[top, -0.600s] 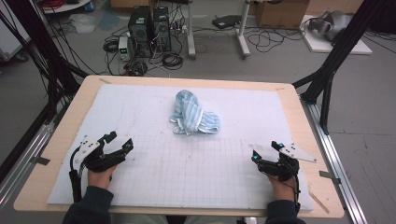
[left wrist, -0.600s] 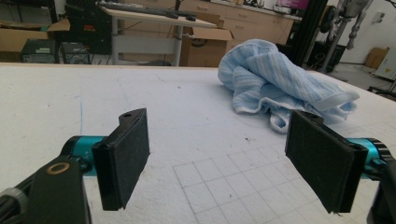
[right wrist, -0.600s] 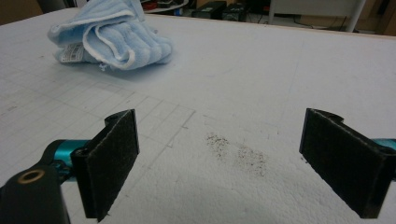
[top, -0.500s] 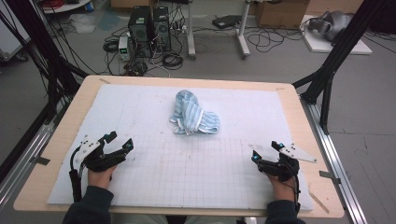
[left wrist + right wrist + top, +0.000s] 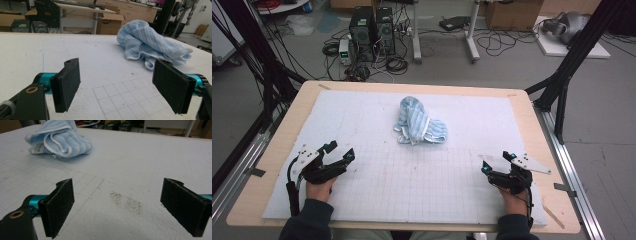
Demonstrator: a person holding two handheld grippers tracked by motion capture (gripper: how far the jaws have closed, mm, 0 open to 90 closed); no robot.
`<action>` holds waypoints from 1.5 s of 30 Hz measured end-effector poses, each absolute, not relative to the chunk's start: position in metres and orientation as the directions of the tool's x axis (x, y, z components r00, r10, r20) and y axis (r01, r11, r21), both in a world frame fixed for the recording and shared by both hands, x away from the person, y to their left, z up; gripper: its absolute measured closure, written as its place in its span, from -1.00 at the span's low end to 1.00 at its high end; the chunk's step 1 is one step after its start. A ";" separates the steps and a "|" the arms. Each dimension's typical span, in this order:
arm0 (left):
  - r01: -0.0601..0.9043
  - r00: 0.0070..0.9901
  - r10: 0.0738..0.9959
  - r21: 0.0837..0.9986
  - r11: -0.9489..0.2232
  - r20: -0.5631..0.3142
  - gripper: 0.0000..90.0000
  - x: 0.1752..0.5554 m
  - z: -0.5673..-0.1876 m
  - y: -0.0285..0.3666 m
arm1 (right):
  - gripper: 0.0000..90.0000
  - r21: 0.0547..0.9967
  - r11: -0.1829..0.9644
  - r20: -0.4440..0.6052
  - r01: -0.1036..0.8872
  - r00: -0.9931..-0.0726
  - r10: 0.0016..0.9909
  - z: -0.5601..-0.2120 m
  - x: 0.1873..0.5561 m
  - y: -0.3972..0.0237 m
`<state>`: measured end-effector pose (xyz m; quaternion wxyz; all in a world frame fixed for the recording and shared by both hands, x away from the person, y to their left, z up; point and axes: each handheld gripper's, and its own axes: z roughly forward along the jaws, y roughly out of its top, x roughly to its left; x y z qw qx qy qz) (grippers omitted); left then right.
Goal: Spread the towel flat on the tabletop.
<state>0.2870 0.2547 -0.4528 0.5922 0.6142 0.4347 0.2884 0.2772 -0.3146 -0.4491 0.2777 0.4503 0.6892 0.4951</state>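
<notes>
A crumpled light-blue striped towel [image 5: 418, 121] lies bunched near the middle of the white gridded mat [image 5: 422, 165]. My left gripper [image 5: 340, 152] rests low at the mat's front left, open and empty, well short of the towel. At the front right my right gripper [image 5: 497, 161] is open too, nothing between its pads. In the left gripper view the towel [image 5: 150, 42] sits ahead and to the right, beyond the wide-apart pads [image 5: 67, 83]. From the right gripper view the towel [image 5: 58, 140] shows far off at the upper left, with a white label on it.
The mat covers a wooden table [image 5: 287, 135] framed by black struts [image 5: 562, 80] at both back corners. Metal rails [image 5: 572, 170] run along the table's sides. Computers and cables lie on the floor beyond the far edge. A dark smudge [image 5: 126, 201] marks the mat between the right pads.
</notes>
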 end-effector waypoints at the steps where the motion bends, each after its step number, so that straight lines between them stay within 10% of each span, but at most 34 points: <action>1: 0.192 0.458 0.874 0.978 0.081 -0.162 -0.49 0.287 -0.453 0.255 | -0.76 0.932 0.100 0.068 0.348 -0.439 0.896 -0.449 0.277 -0.314; 45: 0.217 0.615 0.775 0.976 0.006 -0.142 -0.50 0.342 -0.392 0.192 | -0.76 0.946 0.086 0.066 0.313 -0.445 0.893 -0.449 0.274 -0.316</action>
